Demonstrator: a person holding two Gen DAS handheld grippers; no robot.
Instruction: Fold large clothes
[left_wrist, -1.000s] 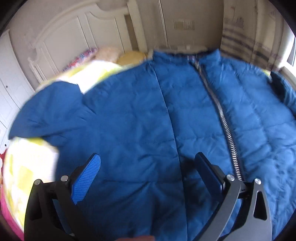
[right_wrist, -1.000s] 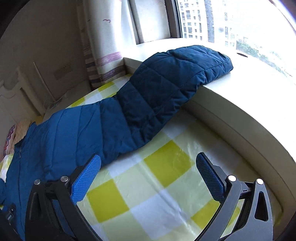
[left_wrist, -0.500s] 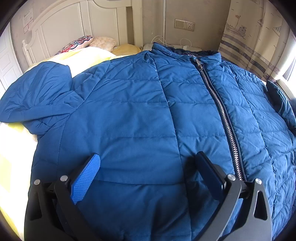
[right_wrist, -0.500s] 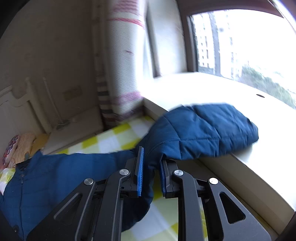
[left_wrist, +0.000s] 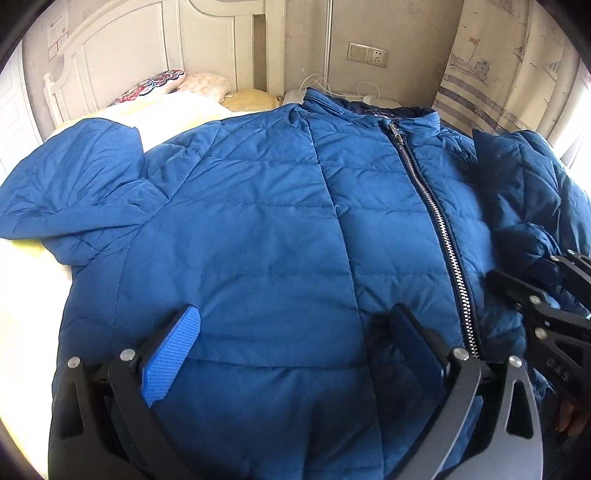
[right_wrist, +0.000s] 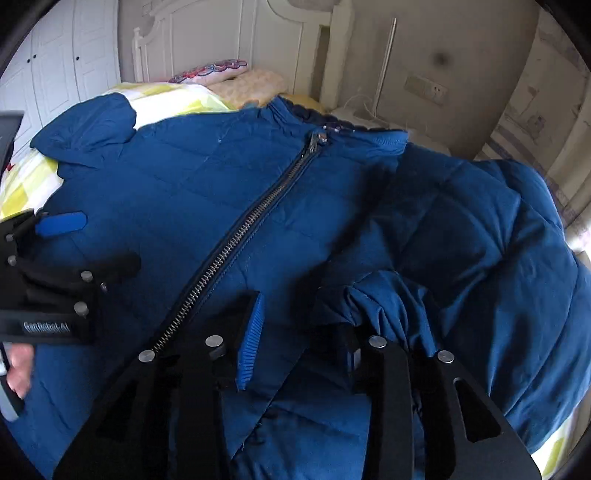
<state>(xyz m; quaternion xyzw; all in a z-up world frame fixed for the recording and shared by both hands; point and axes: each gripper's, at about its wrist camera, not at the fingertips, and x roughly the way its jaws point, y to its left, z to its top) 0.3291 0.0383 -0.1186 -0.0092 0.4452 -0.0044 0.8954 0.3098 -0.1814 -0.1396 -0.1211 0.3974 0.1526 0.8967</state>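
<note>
A blue puffer jacket (left_wrist: 258, 221) lies front up on the bed, its zipper (left_wrist: 436, 221) closed. My left gripper (left_wrist: 295, 314) hangs open over the lower front, nothing between its pads. The jacket's right sleeve (right_wrist: 461, 240) is folded in over the chest, its bunched cuff (right_wrist: 369, 295) beside the zipper. My right gripper (right_wrist: 301, 314) sits at that cuff with its jaws opening; the cuff lies by the right finger and the pads do not press on it. The other sleeve (left_wrist: 74, 177) lies spread out to the left. The right gripper (left_wrist: 524, 269) also enters the left wrist view at the edge.
The bed carries a yellow checked sheet (right_wrist: 166, 99) and pillows (left_wrist: 155, 85) against a white headboard (left_wrist: 129, 48). A curtain (left_wrist: 498, 74) and wall socket (left_wrist: 367, 53) stand behind. White wardrobe doors (right_wrist: 55, 55) are at the left. A hand (right_wrist: 18, 365) holds the left gripper (right_wrist: 110, 240).
My right gripper shut on the sleeve by the windowsill, carried it across onto the jacket's front, and its jaws have parted. The left gripper stayed open over the jacket.
</note>
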